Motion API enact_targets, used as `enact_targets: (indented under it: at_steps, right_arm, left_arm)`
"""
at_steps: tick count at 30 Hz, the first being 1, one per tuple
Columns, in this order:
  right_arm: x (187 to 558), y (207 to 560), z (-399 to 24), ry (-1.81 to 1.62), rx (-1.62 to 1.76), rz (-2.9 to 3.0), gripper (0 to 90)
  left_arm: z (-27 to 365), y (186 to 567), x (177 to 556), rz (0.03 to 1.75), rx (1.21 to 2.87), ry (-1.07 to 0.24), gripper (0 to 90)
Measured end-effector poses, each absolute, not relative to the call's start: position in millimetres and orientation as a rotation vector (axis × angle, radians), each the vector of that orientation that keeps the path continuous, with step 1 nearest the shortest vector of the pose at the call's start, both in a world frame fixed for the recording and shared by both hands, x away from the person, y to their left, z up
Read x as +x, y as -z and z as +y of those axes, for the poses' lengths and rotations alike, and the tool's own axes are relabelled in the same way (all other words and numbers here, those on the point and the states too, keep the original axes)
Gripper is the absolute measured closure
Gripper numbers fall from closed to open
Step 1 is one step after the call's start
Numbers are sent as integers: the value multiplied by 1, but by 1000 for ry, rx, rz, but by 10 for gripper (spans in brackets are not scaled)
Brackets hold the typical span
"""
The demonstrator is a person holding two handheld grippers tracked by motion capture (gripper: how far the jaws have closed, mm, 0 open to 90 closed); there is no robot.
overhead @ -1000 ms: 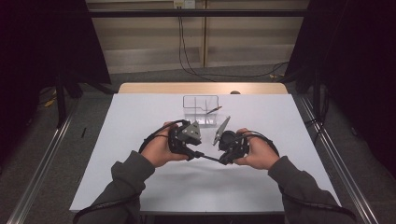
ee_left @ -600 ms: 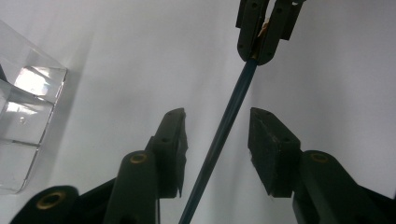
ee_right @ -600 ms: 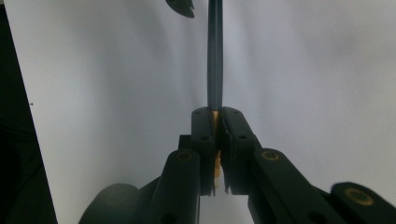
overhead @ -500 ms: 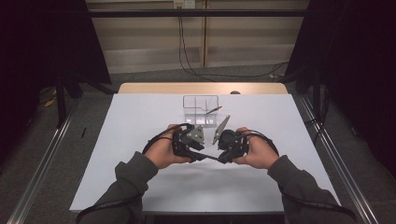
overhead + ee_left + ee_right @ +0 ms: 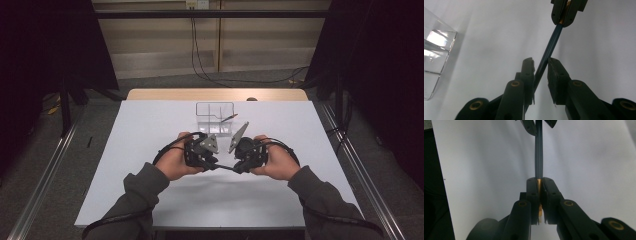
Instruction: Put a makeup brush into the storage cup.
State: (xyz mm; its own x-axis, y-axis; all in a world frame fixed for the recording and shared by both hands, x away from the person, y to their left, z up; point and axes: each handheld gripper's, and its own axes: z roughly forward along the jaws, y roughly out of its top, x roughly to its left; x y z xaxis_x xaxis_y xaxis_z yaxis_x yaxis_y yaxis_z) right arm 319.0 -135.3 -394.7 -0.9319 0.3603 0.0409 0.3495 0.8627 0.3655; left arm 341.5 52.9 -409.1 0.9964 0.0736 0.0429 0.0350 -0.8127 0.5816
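Above the middle of a white table, two hand-held tongs meet over one dark blue pen. The right gripper is clenched on the pen's gold-coloured end, which pokes out behind its pads. The left gripper has just been closing: the pen's other end sits between its jaws, close against one pad, with a sliver of gap at the other, so it is not yet pinched. The pen's long axis runs from one gripper straight to the other, roughly level across the table; the left hand's next squeeze turns on that line. A clear plastic holder stands well behind them. In the high view the hands hide the pen almost entirely.
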Motion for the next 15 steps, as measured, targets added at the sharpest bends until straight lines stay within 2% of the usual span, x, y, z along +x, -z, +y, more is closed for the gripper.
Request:
enact_targets:
  at_steps: [15]
  right_arm:
    - [318, 389, -131, -572, 540, 2993, 845]
  left_arm:
    - [53, 419, 340, 76, 2551, -69, 762]
